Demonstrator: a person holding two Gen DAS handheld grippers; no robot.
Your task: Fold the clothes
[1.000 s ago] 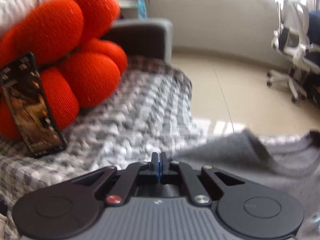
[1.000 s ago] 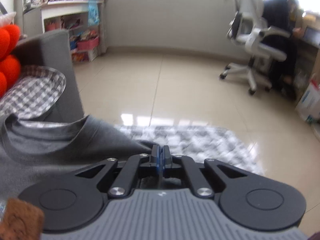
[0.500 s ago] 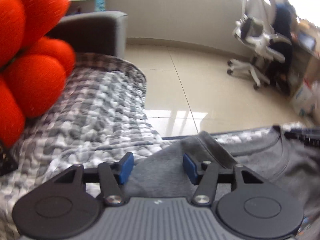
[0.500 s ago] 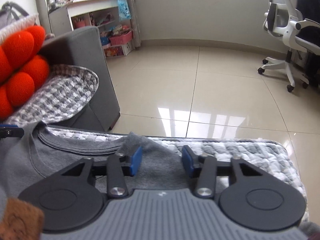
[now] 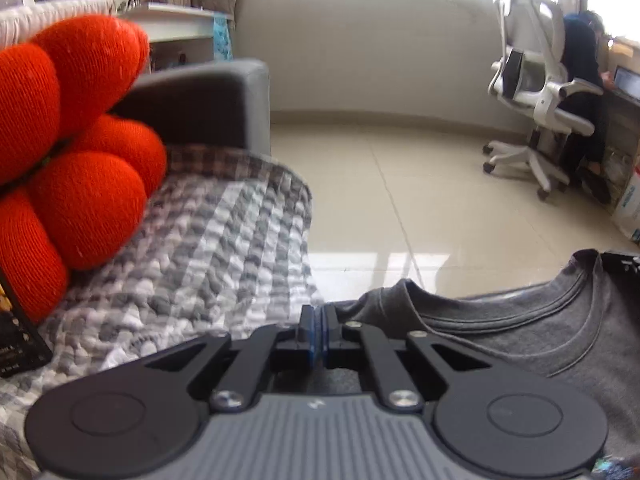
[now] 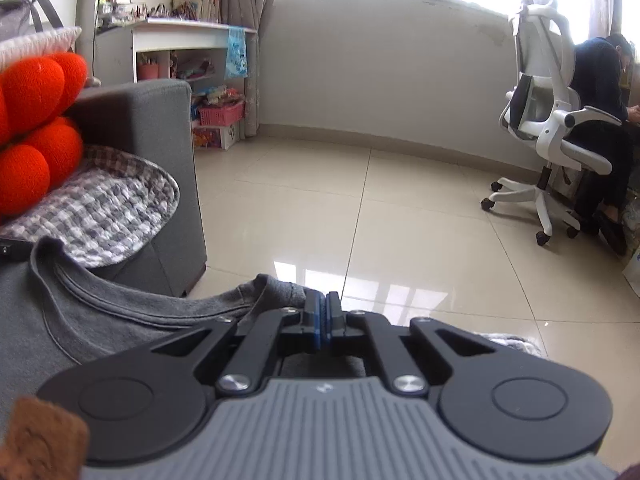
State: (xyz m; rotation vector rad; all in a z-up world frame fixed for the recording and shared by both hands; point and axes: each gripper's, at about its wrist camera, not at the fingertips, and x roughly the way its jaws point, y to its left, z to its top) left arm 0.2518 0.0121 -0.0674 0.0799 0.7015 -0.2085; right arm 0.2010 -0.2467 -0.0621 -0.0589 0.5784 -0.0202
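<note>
From the left wrist, the left tongs are pinched tight on the gray shirt, at the shoulder edge by the neck hole. The blue pads press together with the cloth caught between them. The shirt spreads out to the right of the tongs, with its round collar showing. At the far right edge the black tip of the right tongs holds the other shoulder. To the left of the tongs lies a gray and white checked blanket on a gray sofa. A big red knotted cushion sits on it, farther left. A dark flat phone leans at the cushion's foot. Past the tongs is a shiny tiled floor and a white office chair with a person sitting beyond it.

From the right wrist, the right tongs are also shut tight on the shirt, at its shoulder edge. The shirt hangs to the left of these tongs. Its far corner meets the left tongs at the left edge. A brown fuzzy thing is in the near left corner; I cannot tell what it is.
</note>
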